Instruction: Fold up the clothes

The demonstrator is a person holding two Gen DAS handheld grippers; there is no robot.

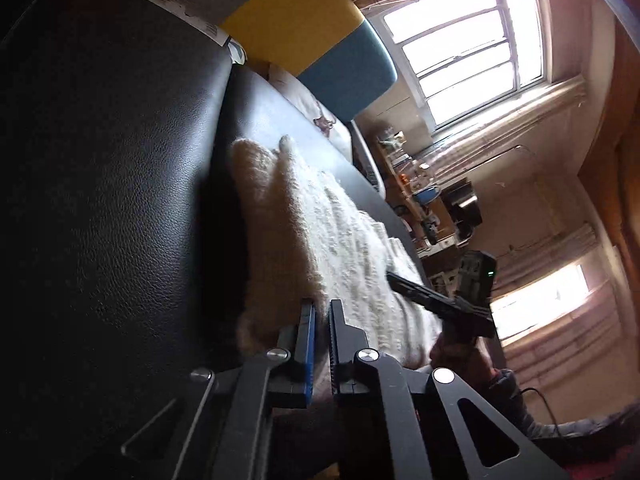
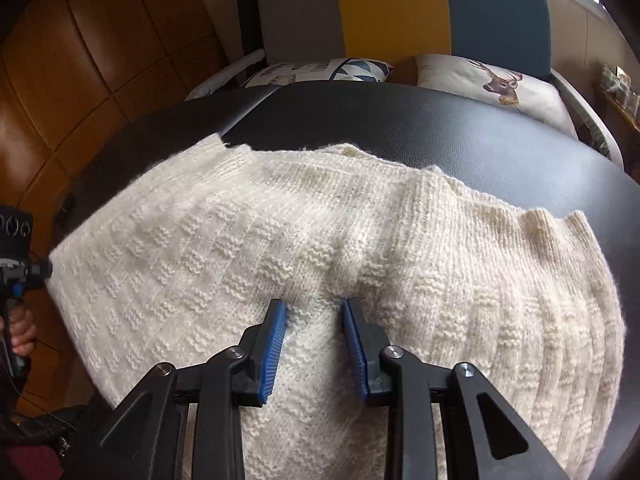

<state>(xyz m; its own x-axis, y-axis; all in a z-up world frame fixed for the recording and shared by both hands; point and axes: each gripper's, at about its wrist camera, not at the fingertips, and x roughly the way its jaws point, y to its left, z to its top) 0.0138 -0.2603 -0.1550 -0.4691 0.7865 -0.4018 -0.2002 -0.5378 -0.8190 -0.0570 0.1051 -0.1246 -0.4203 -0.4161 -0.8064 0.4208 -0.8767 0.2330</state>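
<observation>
We see the cream knit sweater [image 2: 320, 248] spread on the black tabletop [image 2: 460, 136]. Our right claw [image 2: 314, 306] tilts steeply down, its jaws partly apart, clamped on a pinched ridge of knit between them. Our left claw [image 1: 322, 308], pointing nearly level at the sweater's edge, is closed; whether fabric sits inside we cannot tell.

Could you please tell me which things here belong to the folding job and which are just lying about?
Belongs to the job:
- cream knitted sweater
- black padded surface it lies on
- left tongs
- right tongs

Just lying about:
- deer cushion
- patterned cushion
- cluttered shelf
</observation>
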